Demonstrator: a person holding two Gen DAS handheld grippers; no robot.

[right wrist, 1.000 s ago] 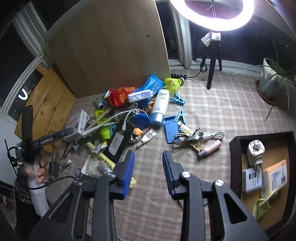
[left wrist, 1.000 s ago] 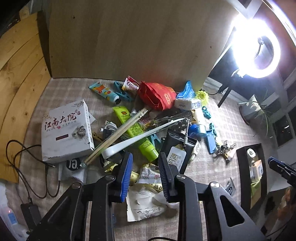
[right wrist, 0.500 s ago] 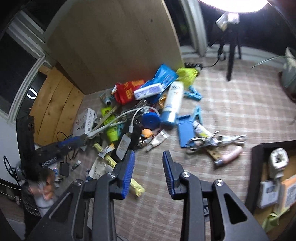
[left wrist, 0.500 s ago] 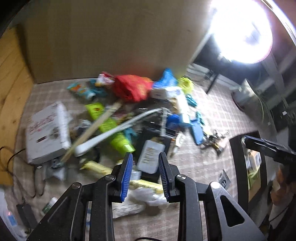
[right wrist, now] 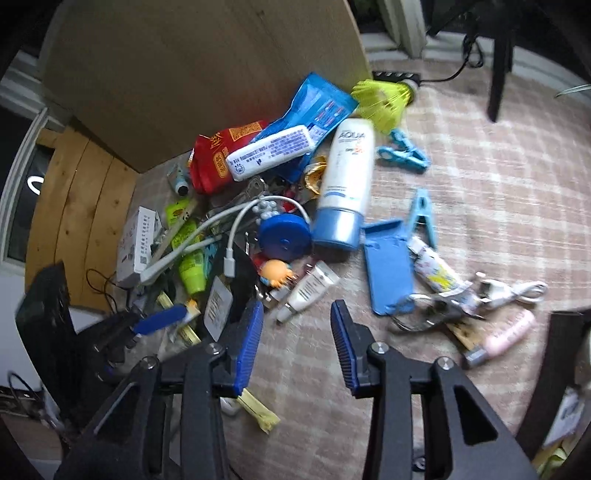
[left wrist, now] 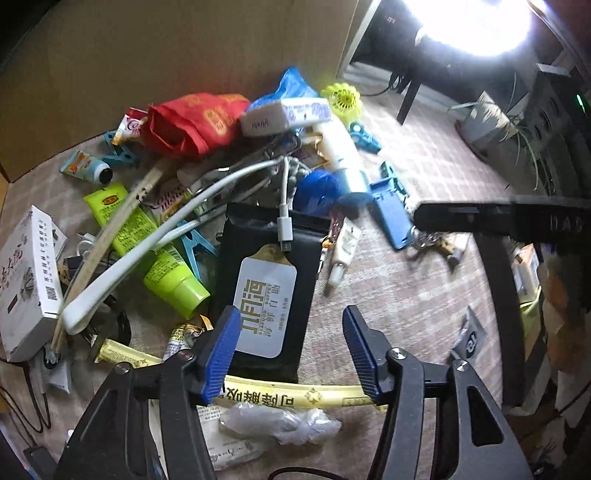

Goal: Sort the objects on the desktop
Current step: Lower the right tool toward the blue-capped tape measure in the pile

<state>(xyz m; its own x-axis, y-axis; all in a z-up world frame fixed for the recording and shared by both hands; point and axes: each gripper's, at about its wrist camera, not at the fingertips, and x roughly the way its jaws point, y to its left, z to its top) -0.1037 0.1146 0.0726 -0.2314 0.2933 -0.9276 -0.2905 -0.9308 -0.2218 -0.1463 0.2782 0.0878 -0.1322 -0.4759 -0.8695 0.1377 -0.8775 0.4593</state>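
Clutter heaped on a checked cloth [right wrist: 480, 184] against a wooden board [left wrist: 166, 55].
My left gripper [left wrist: 288, 350] and right gripper [right wrist: 297, 341] have just been opening, empty; a lamp [left wrist: 472, 26] glares far right.

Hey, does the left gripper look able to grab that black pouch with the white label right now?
Probably yes. The left gripper, jaws just opened and empty, sits right over the black pouch's near end. Only a white cable plug lies on its far end.
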